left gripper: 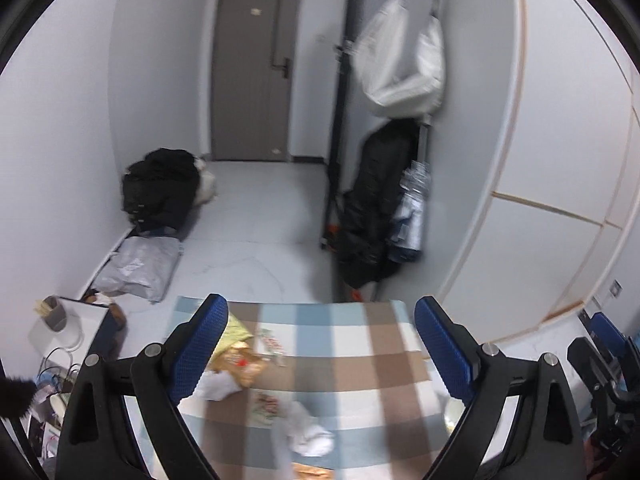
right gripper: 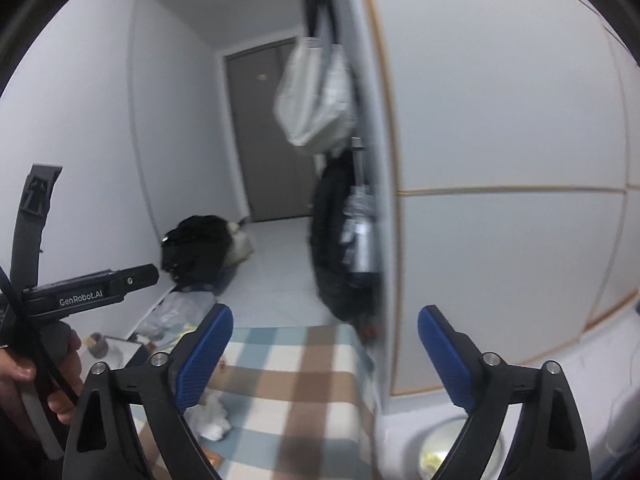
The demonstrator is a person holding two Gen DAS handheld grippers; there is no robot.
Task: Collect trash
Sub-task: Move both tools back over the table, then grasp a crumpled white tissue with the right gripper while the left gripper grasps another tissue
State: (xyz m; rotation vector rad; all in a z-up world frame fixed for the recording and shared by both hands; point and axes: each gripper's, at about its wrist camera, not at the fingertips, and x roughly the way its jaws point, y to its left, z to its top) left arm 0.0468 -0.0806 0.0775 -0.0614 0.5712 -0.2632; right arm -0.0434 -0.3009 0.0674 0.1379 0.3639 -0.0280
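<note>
1. A narrow white-walled hallway room, with a checked cloth point(left gripper: 320, 360) in blue, brown and white spread over a low surface right under both cameras.
2. The left gripper point(left gripper: 320, 344) hangs over the cloth with its blue pads spread wide and nothing between them. The right gripper point(right gripper: 324, 356) is also wide open and empty, above the cloth's right edge.
3. The trash lies on the cloth. In the left wrist view a crumpled white tissue point(left gripper: 218, 386) sits at 8 o'clock beside a yellow-and-orange wrapper point(left gripper: 240, 356) whose long side runs from 11 toward 5 o'clock. A second tissue point(left gripper: 310, 434) lies at 6 o'clock.
4. Printed wrapper scraps point(left gripper: 272, 344) lie flat near the middle; blur hides their print and exact shape.
5. In the right wrist view a round bin point(right gripper: 452, 452) shows at 5 o'clock, half hidden by the right finger.
6. A hand point(right gripper: 36, 380) gripping the other tool's handle shows at 8 o'clock there, cut by the frame.
7. Farther off, a black bag point(left gripper: 164, 184) rests by the left wall, and white bags point(left gripper: 400, 56) hang at 1 o'clock.
8. A grey door point(left gripper: 256, 68) closes the far end.
</note>
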